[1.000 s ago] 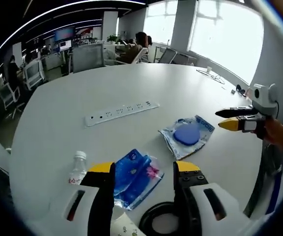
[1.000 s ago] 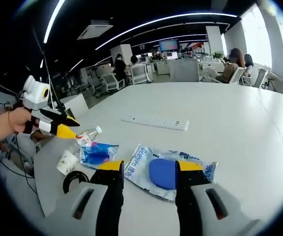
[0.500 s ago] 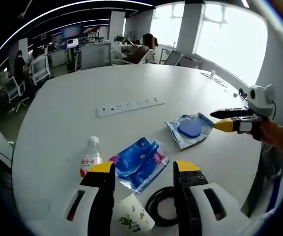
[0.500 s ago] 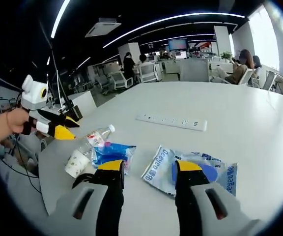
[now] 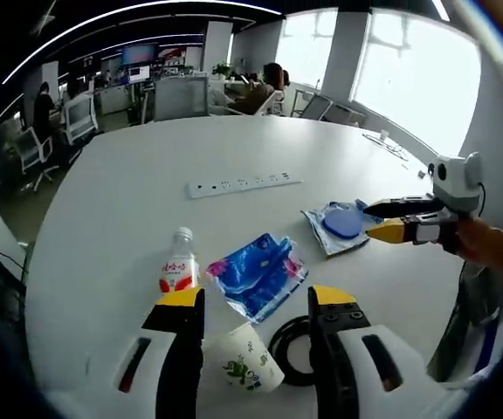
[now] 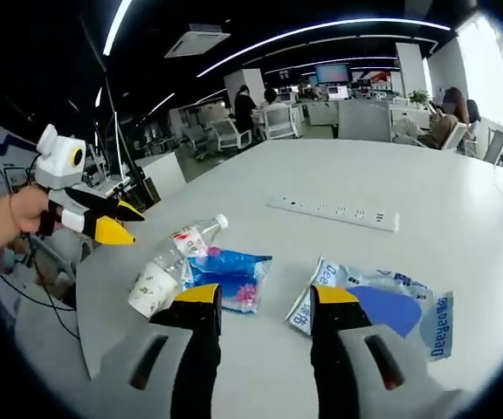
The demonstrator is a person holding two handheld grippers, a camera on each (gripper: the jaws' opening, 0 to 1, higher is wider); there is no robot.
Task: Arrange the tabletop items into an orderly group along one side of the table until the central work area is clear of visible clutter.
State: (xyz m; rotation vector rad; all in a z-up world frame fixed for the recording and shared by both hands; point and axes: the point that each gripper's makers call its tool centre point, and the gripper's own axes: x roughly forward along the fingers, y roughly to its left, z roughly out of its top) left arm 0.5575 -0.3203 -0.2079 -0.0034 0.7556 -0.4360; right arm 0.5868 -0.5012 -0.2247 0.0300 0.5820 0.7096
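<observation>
A bottle (image 5: 177,270) is seen lying near the worktop (image 5: 147,209) edge, cap pointed toward the power strip (image 5: 244,184), beside a blue packet (image 5: 256,275), paper cup (image 5: 244,361) and black ring (image 5: 292,353). A pouch (image 6: 391,305) lies apart. Left tongs (image 5: 256,307) and right tongs (image 6: 260,298) are held parted, gripping nothing.

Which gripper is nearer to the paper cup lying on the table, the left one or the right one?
Left. The left gripper hovers right over the paper cup, which lies between its fingers in the left gripper view. The right gripper is farther off, beside the packet with the blue disc.
</observation>
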